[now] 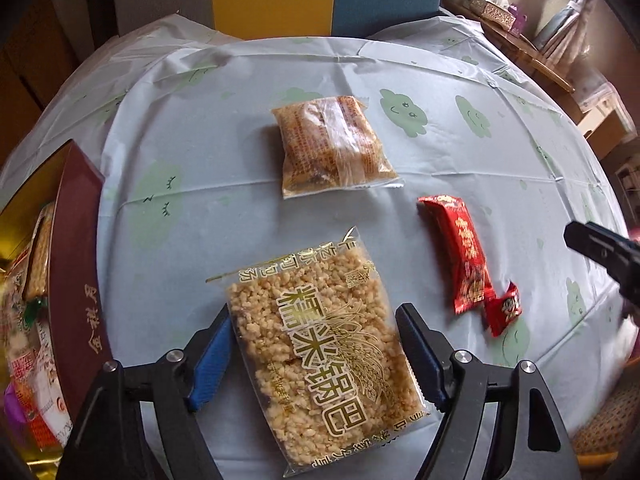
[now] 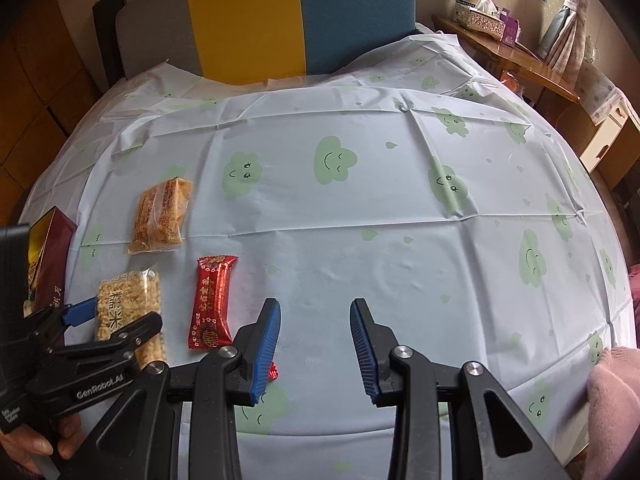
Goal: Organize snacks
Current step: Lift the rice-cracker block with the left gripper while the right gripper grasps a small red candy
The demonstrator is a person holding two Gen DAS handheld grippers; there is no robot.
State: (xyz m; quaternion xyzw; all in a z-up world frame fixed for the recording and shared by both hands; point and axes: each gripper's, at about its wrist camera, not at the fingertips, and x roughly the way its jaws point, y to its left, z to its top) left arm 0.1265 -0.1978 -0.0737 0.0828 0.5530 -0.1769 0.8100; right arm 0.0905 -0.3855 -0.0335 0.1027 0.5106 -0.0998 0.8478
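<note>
Pickup step, judging by pose: left tool (image 1: 316, 356) spread wide, straddling rice-cracker pack (image 1: 320, 360) on worktop (image 1: 200, 160) — pads not touching yet. Next: close on pack, carry to box (image 1: 76, 280) at tool's left. Right tool (image 2: 316, 350) half-open, empty, w/ red bar (image 2: 210, 304) just left.

Black hand-held gripper (image 2: 315, 346): 2 blue ribbed pads (image 2: 267, 346), silver pivot screws; pink fuzzy sleeve (image 2: 614, 390).

My right gripper (image 2: 316, 344) hangs at the bottom centre, jaws parted over bare tablecloth (image 2: 400, 220). At lower left my left gripper (image 2: 116, 316) straddles the rice-cracker pack (image 2: 128, 300). A red wrapper (image 2: 212, 300) lies between them, an orange pack (image 2: 160, 216) above, a maroon box (image 2: 54, 256) at the left edge.
</note>
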